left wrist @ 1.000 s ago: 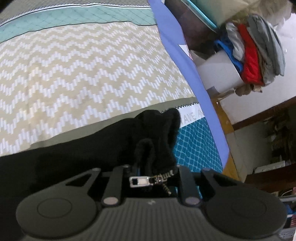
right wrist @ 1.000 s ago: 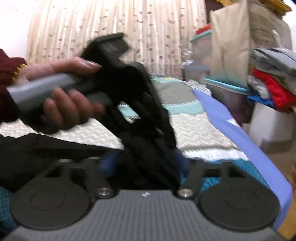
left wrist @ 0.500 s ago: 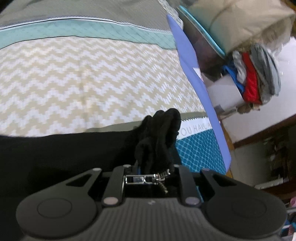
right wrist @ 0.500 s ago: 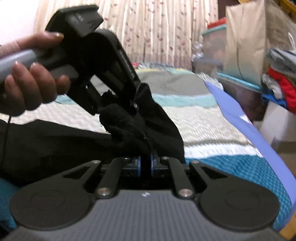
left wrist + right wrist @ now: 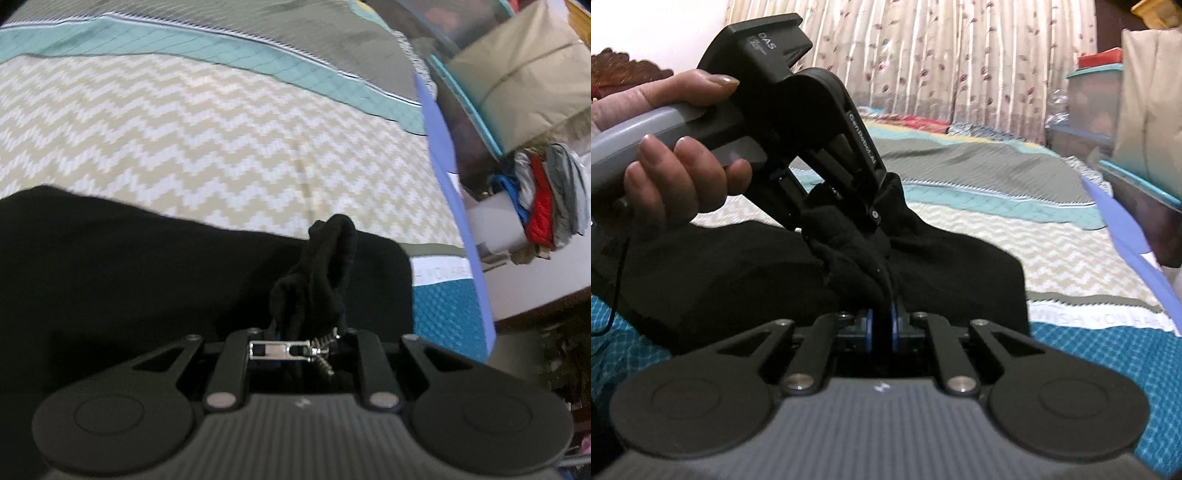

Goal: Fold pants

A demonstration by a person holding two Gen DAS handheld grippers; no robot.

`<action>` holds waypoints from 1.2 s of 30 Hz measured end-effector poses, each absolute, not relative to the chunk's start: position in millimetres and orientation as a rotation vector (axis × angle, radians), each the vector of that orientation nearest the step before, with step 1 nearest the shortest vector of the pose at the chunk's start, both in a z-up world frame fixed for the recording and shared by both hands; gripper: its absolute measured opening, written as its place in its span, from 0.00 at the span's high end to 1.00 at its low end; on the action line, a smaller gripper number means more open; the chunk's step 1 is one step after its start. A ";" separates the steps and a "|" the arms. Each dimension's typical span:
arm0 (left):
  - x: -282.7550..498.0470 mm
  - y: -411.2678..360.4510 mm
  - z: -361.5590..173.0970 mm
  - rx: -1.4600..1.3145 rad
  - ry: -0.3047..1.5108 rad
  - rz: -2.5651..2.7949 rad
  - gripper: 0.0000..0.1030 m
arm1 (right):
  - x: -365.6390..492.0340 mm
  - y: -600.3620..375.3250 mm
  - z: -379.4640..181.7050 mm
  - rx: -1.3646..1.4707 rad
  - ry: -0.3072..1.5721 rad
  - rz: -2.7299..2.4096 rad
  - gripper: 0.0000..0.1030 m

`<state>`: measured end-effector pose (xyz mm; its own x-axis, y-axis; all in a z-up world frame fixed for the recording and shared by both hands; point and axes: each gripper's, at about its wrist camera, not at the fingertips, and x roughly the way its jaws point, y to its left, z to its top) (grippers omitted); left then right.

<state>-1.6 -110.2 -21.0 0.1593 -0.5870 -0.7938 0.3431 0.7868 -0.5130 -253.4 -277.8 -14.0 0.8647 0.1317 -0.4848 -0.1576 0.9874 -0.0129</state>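
1. Pinching a bunched fold of the black pants between the blue pads of the right gripper, jaws drawn nearly together with only the cloth between them.
2. Rising from those pads in a thick twist toward the left gripper, gripped by the person's hand just beyond and above.
3. Clamped narrow on the same garment at the left gripper, seen in its own view; cloth gathered into a lump standing up right at the fingertips, metal zipper pull lying across the gap.
4. Spreading out from both grips, mostly to the left, flat on the zigzag-patterned bedspread, its far edge near the teal panel by the bed's side.
5. Stacked off the bed at right: folded clothes in red, blue and grey.
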 end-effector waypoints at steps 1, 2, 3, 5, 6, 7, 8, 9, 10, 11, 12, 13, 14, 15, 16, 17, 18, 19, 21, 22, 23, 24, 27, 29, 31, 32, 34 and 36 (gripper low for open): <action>-1.8 -105.2 -23.6 -0.230 1.244 -0.665 0.85 | -251.7 -276.8 -14.4 -0.044 0.512 0.159 0.89; -1.8 -101.9 -25.6 -0.226 1.241 -0.657 0.85 | -250.5 -275.1 -14.9 -0.038 0.520 0.167 0.89; -2.1 -98.4 -27.5 -0.223 1.238 -0.652 0.85 | -250.1 -272.4 -15.4 -0.036 0.526 0.175 0.89; -1.7 -90.6 -30.8 -0.226 1.234 -0.640 0.85 | -248.9 -266.5 -16.7 -0.042 0.536 0.191 0.89; -1.4 -86.9 -32.5 -0.229 1.233 -0.633 0.85 | -248.4 -263.1 -17.7 -0.046 0.541 0.199 0.89; -0.6 -83.3 -34.6 -0.233 1.233 -0.624 0.85 | -247.2 -259.8 -18.5 -0.048 0.547 0.208 0.89; 0.3 -80.1 -36.7 -0.235 1.235 -0.617 0.85 | -247.5 -255.3 -19.8 -0.051 0.553 0.216 0.89; 1.0 -77.3 -39.0 -0.236 1.237 -0.609 0.85 | -245.2 -252.9 -20.9 -0.054 0.560 0.221 0.89; 1.7 -75.1 -41.6 -0.235 1.240 -0.602 0.85 | -242.9 -249.8 -22.7 -0.057 0.572 0.226 0.89; 2.2 -73.4 -44.4 -0.230 1.242 -0.597 0.84 | -241.3 -247.3 -24.7 -0.057 0.585 0.227 0.89; 2.3 -72.6 -47.1 -0.223 1.245 -0.592 0.82 | -238.8 -245.1 -27.2 -0.055 0.603 0.226 0.88; 1.9 -71.9 -50.0 -0.213 1.248 -0.584 0.80 | -235.5 -243.4 -29.1 -0.052 0.621 0.227 0.85; 1.7 -71.8 -52.3 -0.199 1.249 -0.568 0.74 | -234.7 -240.9 -31.3 -0.049 0.637 0.226 0.83; 1.0 -71.7 -53.8 -0.183 1.247 -0.555 0.71 | -235.5 -239.0 -33.0 -0.046 0.647 0.225 0.78; 0.0 -71.3 -54.7 -0.169 1.242 -0.555 0.71 | -235.0 -238.5 -33.7 -0.044 0.657 0.234 0.75; -1.0 -70.6 -55.0 -0.161 1.236 -0.561 0.70 | -236.1 -237.4 -32.9 -0.041 0.659 0.251 0.66; -2.4 -70.5 -54.0 -0.149 1.227 -0.564 0.69 | -238.8 -235.2 -31.0 -0.043 0.653 0.267 0.58; -3.5 -70.6 -52.7 -0.133 1.219 -0.562 0.69 | -244.4 -230.8 -30.0 -0.051 0.643 0.288 0.54; -6.2 -70.8 -49.8 -0.093 1.202 -0.551 0.66 | -249.6 -223.7 -25.7 -0.080 0.624 0.320 0.51; -8.8 -70.4 -47.5 -0.074 1.191 -0.546 0.65 | -251.4 -220.1 -23.6 -0.088 0.619 0.330 0.51; -11.6 -69.1 -45.2 -0.058 1.178 -0.545 0.63 | -252.1 -217.8 -21.9 -0.085 0.616 0.338 0.51; -15.1 -67.0 -42.6 -0.039 1.161 -0.540 0.60 | -251.7 -217.0 -20.0 -0.072 0.616 0.350 0.51; -24.2 -58.6 -35.1 0.028 1.111 -0.510 0.56 | -249.4 -214.9 -14.6 -0.023 0.622 0.387 0.51; -30.0 -48.4 -30.0 0.046 1.087 -0.493 0.55 | -245.7 -210.9 -15.2 -0.017 0.652 0.400 0.51; -35.0 -37.8 -24.6 0.063 1.064 -0.468 0.55 | -240.6 -209.5 -16.1 -0.009 0.678 0.407 0.51; -37.9 -31.3 -22.2 0.072 1.049 -0.455 0.55 | -239.6 -207.8 -15.7 -0.008 0.686 0.405 0.51; -42.4 -17.8 -18.0 0.085 1.024 -0.423 0.55 | -240.9 -203.6 -11.1 -0.001 0.677 0.402 0.51; -46.8 -3.6 -15.0 0.085 1.007 -0.397 0.55 | -249.0 -200.8 -5.3 0.022 0.648 0.413 0.51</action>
